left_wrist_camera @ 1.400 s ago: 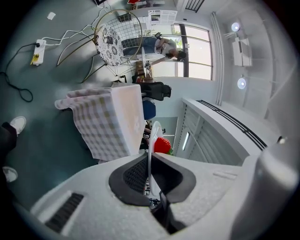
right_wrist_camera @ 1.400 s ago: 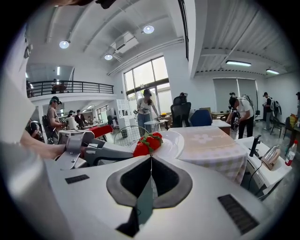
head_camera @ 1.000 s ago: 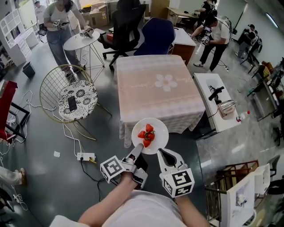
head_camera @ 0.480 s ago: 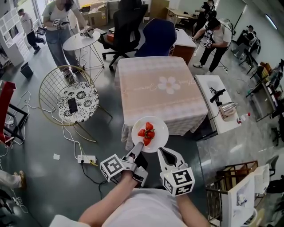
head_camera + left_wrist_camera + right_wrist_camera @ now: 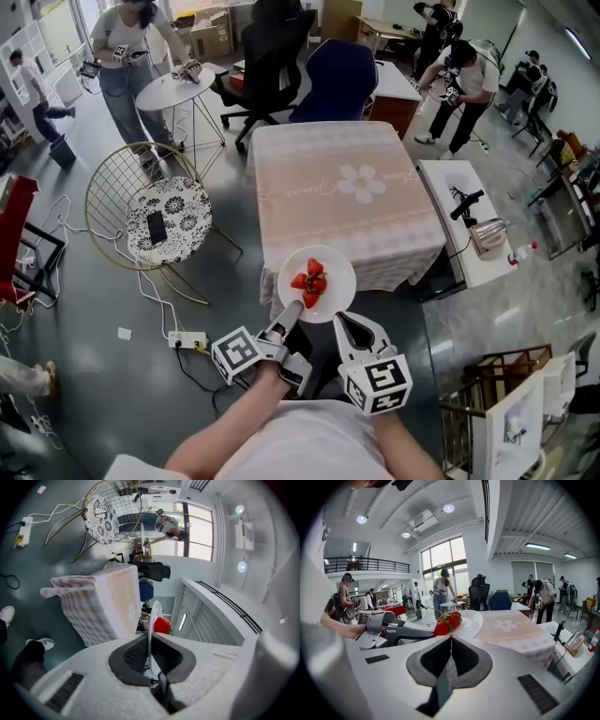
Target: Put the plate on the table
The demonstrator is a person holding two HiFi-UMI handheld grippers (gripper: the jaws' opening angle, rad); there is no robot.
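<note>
Plate (image 5: 338, 268), one; hand-held grippers (image 5: 292, 312) (image 5: 343, 324), two

The left gripper (image 5: 150, 645) has its 2 jaws clamped on the rim of a white plate (image 5: 152, 617), seen edge-on, with 1 red strawberry (image 5: 162, 625) showing on it. Beyond stand the cloth-covered table (image 5: 110, 603) and a wire chair (image 5: 101, 512).

Grey floor (image 5: 94, 394), gold wire chair (image 5: 183, 211)
</note>
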